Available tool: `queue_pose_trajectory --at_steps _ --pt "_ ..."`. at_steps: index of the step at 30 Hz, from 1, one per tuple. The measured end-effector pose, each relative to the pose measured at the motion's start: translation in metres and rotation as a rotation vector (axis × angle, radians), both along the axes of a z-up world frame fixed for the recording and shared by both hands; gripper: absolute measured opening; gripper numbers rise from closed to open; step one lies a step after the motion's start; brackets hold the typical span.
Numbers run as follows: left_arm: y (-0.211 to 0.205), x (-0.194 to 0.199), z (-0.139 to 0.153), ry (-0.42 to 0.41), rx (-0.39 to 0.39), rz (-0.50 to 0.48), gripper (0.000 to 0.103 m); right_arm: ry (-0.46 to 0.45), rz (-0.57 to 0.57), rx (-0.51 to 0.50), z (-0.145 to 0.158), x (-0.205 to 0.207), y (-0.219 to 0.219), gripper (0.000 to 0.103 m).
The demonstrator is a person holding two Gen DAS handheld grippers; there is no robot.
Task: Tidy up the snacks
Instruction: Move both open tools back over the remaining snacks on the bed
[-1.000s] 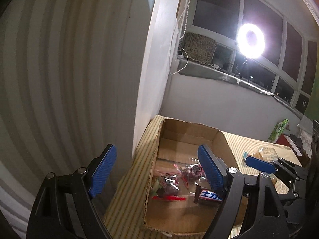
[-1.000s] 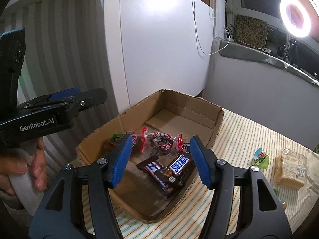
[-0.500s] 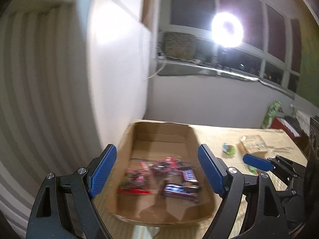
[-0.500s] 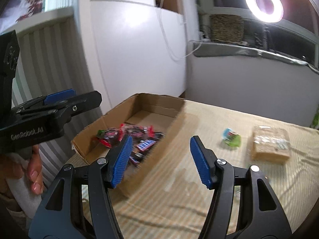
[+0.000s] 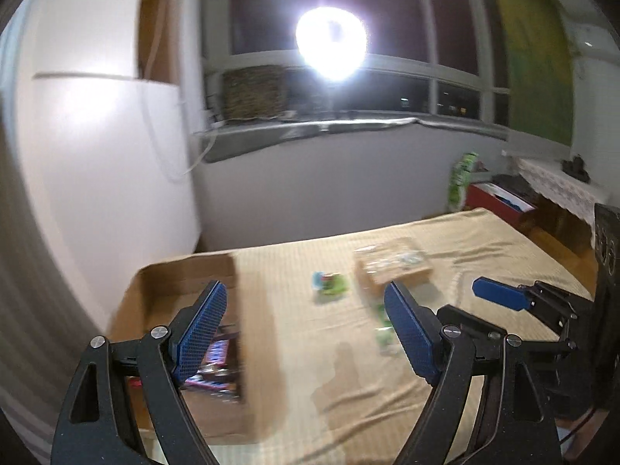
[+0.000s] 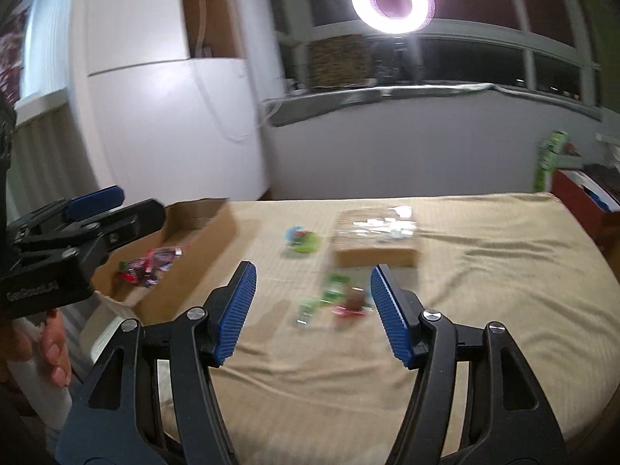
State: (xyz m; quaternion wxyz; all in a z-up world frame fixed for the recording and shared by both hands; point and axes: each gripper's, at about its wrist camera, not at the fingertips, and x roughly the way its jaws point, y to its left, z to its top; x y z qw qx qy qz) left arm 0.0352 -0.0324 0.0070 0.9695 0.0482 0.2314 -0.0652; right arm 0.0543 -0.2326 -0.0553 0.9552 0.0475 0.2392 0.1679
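A cardboard box (image 5: 255,329) (image 6: 217,228) at the table's left holds several wrapped candies and chocolate bars (image 6: 149,265). Loose on the beige cloth lie a green-and-blue candy (image 5: 329,285) (image 6: 302,240), a clear-wrapped biscuit pack (image 5: 393,267) (image 6: 376,238) and small green and red sweets (image 6: 337,298). My left gripper (image 5: 306,329) is open over the box's right wall, nothing between its fingers. My right gripper (image 6: 312,310) hangs open above the small sweets, empty. Both views are motion-blurred.
A white cabinet (image 6: 166,116) and a striped wall stand left of the table. A ring light (image 6: 391,2) glares from the windowsill behind. A red box (image 5: 500,201) and a green packet (image 5: 461,178) sit beyond the table's far right. A hand (image 6: 54,352) holds the left gripper.
Both grippers have swung to the right, away from the box and toward the loose snacks on the cloth. The box has slid to the left of both views. Both stay empty.
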Motion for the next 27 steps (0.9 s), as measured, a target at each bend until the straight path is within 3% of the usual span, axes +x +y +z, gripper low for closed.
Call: queue_pose_trajectory --at_steps 8,16,20,27 --pt "-0.033 -0.008 -0.002 0.005 0.031 -0.064 0.084 -0.010 -0.039 0.022 -0.001 -0.006 -0.029 0.065" --pt "-0.041 -0.004 -0.007 0.024 0.045 -0.073 0.084 0.026 -0.038 0.006 -0.016 0.002 -0.022 0.065" --pt "-0.043 0.006 -0.028 0.073 0.038 -0.075 0.084 0.087 -0.046 -0.020 -0.040 0.009 -0.020 0.065" --pt "-0.039 0.021 -0.093 0.232 0.020 -0.058 0.084 0.173 -0.057 -0.052 -0.069 0.016 -0.021 0.065"
